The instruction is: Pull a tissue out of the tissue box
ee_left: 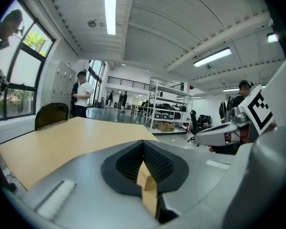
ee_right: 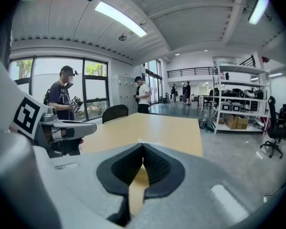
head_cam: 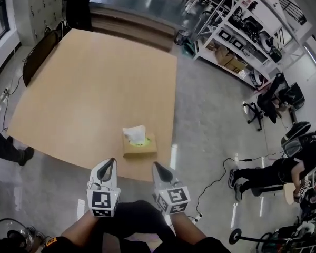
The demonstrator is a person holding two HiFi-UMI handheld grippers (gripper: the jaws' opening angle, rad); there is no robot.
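your left gripper (head_cam: 111,162) and right gripper (head_cam: 156,165) are closed, empty, near the tissue box (head_cam: 140,147) on the table (head_cam: 89,94).

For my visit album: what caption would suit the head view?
Both shut and empty, the left gripper and right gripper point at a tissue box near the table's edge.

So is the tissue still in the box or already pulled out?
Still in. The white tissue stands up from the top of the tissue box, which sits closed and upright on the table.
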